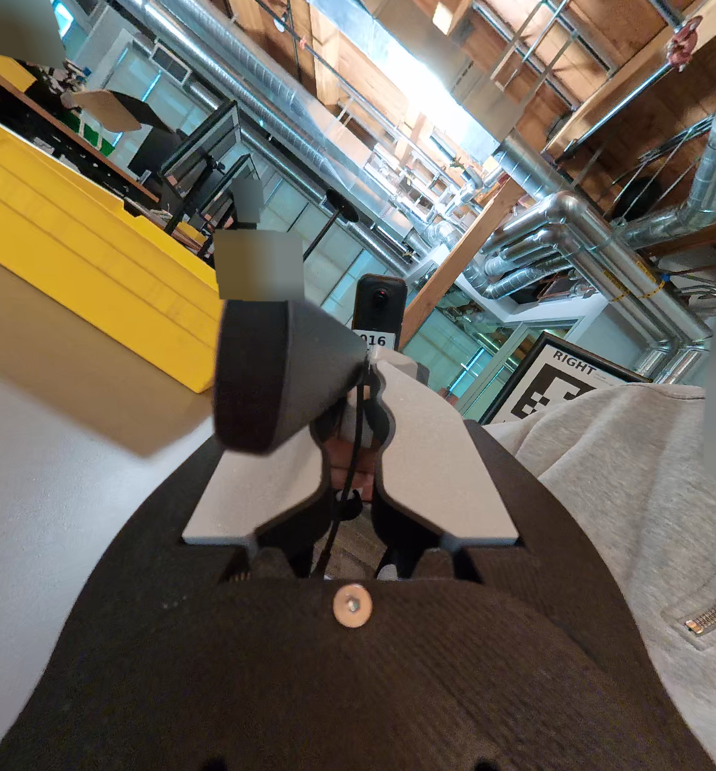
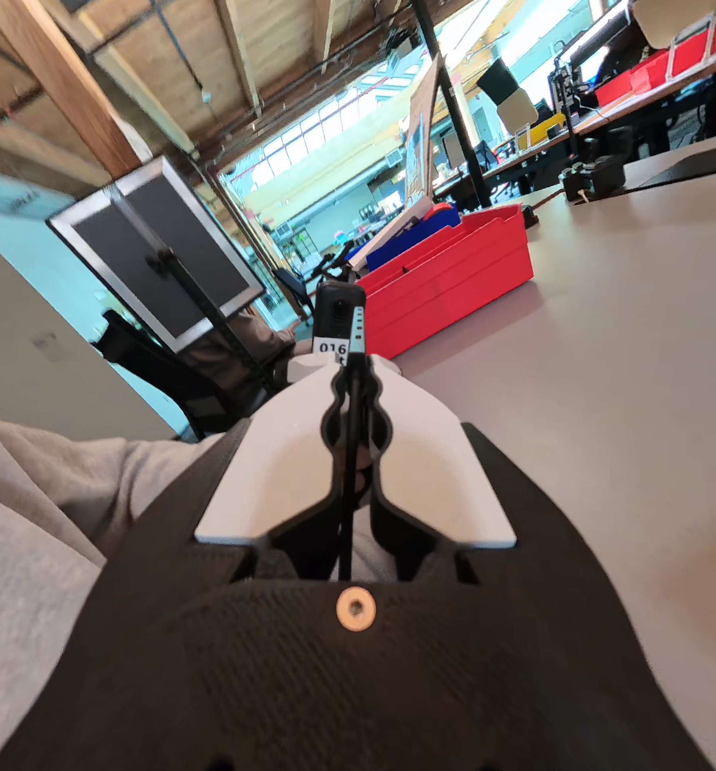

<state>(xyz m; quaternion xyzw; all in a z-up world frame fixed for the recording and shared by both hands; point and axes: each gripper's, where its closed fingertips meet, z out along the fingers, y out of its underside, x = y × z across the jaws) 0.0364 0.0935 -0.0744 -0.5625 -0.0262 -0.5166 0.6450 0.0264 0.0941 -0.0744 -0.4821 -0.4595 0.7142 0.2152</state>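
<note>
In the left wrist view my left gripper [image 1: 371, 367] is shut on a thin black cord [image 1: 354, 450] that runs down between its white fingers [image 1: 431, 459]. A dark grey cone-shaped piece [image 1: 281, 375] meets the fingertips from the left. A small black camera [image 1: 379, 306] with a white label stands just beyond. In the right wrist view my right gripper [image 2: 354, 363] is shut on a thin black cord [image 2: 350, 459]. A thin flat strip [image 2: 358, 329] rises edge-on from its tips. The black camera [image 2: 335, 313] stands just behind them.
A yellow bin [image 1: 76, 258] stands on the pale table [image 1: 35, 521] at left. A grey-sleeved person [image 1: 598, 500] is close on the right, with a framed black-and-white marker board [image 1: 556, 388] behind. A red bin [image 2: 444, 283] stands on the table [image 2: 598, 396], with a framed panel [image 2: 156, 250] at left. My two grippers' fingertips are within a few centimetres of each other.
</note>
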